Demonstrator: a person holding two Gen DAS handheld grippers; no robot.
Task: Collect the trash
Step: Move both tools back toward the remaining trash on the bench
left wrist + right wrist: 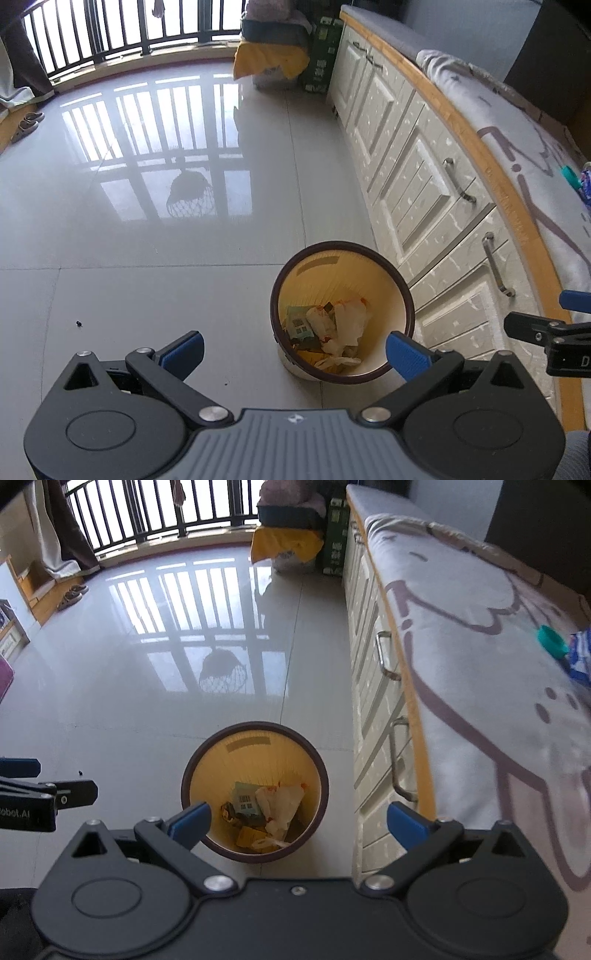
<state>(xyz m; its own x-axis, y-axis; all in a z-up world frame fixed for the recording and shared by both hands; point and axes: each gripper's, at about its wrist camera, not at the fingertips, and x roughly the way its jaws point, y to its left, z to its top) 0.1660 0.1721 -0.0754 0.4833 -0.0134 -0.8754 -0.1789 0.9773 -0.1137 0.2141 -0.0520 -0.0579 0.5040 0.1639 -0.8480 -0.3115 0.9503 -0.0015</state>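
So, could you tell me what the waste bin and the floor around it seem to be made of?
The waste bin looks like moulded plastic: smooth yellow inside, dark glossy rim. The floor looks like polished ceramic tile, given its mirror-like reflection of the railing and its thin grout lines.

Left gripper [295,350], jaws wide, above a bin [406,295] holding crumpled trash [332,328], beside cabinets [424,192]

Black-bodied left tongs [295,350] and right tongs [299,821], blue pads. Ahead of both, yellow-walled bin [221,775] with dark maroon rim, holding white, green and orange trash [264,812]. Glossy pale grey floor [147,258] beyond. Right of the tongs, cream cabinets [406,184]; pale grey cloth [461,627] with mauve cartoon lines; teal cap [552,638].
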